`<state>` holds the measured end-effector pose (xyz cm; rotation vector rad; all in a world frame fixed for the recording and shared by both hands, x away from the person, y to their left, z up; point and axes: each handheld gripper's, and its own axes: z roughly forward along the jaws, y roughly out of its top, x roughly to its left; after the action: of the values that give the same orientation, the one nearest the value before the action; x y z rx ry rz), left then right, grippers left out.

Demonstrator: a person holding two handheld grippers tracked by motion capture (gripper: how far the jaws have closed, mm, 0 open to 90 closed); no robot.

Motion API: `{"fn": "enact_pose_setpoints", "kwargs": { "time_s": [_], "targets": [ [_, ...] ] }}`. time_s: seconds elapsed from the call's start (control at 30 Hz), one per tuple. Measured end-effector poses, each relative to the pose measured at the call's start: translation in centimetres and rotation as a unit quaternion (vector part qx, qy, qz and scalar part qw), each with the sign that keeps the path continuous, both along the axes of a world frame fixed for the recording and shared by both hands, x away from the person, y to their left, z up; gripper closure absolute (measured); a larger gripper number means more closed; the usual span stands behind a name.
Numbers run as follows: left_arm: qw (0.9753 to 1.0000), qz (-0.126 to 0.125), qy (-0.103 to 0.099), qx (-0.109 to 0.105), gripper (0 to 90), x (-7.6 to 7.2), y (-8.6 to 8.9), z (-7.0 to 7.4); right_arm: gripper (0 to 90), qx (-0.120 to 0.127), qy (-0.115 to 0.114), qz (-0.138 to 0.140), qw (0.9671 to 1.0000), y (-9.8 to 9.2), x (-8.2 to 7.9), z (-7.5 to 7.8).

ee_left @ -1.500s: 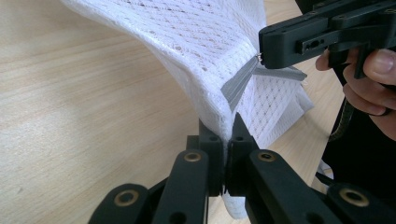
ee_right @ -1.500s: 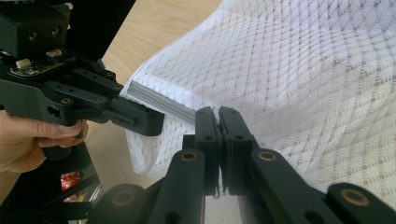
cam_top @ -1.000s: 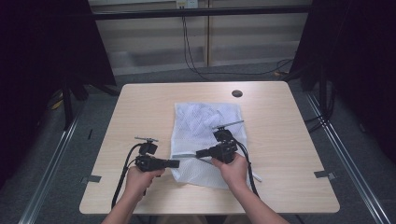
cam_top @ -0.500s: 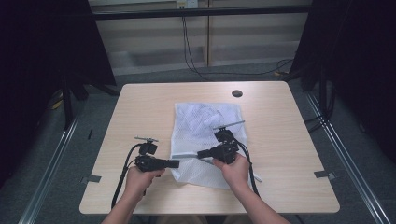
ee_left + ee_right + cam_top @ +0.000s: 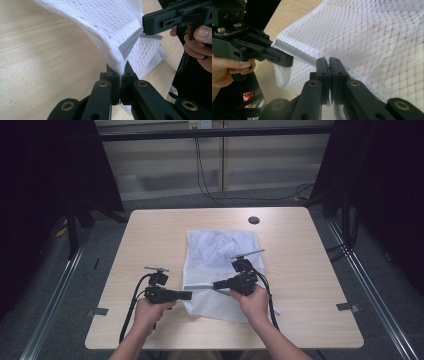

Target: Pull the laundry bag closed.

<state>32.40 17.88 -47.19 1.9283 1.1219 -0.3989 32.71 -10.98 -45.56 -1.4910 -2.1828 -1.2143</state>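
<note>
Little has shifted: both tongs, left tongs and right tongs, stay clamped on the mesh bag's grey zipper at lower centre, apparently mid-zip.

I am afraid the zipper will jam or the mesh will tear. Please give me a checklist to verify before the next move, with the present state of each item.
1. Left gripper shut on the mesh bag at the zipper's end: ok.
2. Right gripper shut at the grey zipper: ok; whether it holds the pull tab: cannot tell.
3. Zipper line straight between the two grippers: ok.
4. Mesh caught in the zipper teeth: cannot tell.
5. Rest of the bag lying on the table, away from its edges: ok.
</note>
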Motion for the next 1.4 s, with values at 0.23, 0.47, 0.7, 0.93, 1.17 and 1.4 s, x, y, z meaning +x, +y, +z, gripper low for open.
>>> {"fn": "enact_pose_setpoints", "kwargs": {
  "time_s": [0.23, 0.47, 0.7, 0.93, 1.17, 1.4],
  "targets": [
    [1.0, 0.006, -0.001, 0.001, 88.7, 0.0, 0.1, 0.0, 87.3, -0.006, -0.001, -0.006, 1.0, -0.4, 0.0, -0.1],
    [1.0, 0.001, -0.003, 0.0, 88.7, 0.1, 0.1, 0.0, 87.3, 0.002, 0.003, -0.009, 1.0, -0.9, 0.0, -0.2],
    [1.0, 0.005, -0.006, 0.004, 88.7, 0.0, 0.0, 0.0, 87.3, 0.003, 0.003, -0.008, 1.0, -1.0, 0.0, -0.2],
    [1.0, 0.006, 0.001, -0.002, 88.7, 0.0, 0.1, 0.1, 87.3, 0.0, 0.008, -0.012, 0.9999, -1.4, -0.1, -0.3],
    [1.0, 0.007, -0.001, -0.003, 88.7, 0.0, 0.2, 0.1, 87.3, 0.002, 0.003, -0.013, 0.9999, -1.8, -0.1, -0.2],
    [1.0, 0.007, -0.001, -0.002, 88.7, 0.0, 0.2, 0.1, 87.3, 0.002, 0.004, -0.014, 0.9999, -2.0, -0.2, -0.2]
  ]
}}
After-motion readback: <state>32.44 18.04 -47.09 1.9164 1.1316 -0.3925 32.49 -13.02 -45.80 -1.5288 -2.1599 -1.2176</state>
